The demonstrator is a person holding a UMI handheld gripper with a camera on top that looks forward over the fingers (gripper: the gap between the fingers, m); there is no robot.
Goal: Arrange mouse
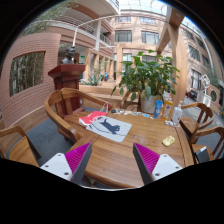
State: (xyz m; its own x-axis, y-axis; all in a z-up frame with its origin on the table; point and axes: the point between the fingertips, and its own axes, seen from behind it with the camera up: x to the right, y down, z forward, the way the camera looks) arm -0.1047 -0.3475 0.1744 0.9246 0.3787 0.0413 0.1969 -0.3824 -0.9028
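A dark mouse (109, 126) lies on a grey mouse mat (118, 132) on the far half of a round wooden table (112, 152). My gripper (112, 160) is open and empty above the near part of the table, well short of the mouse. Its magenta pads (79, 157) stand wide apart, with bare wood between them. The mouse is beyond the fingers, roughly in line with the gap.
A red and white item (90, 117) lies at the mat's left edge. A small yellow thing (168, 141) lies to the right. Bottles (158, 107) and a potted plant (148, 78) stand at the table's far side. Wooden chairs (62, 102) ring the table.
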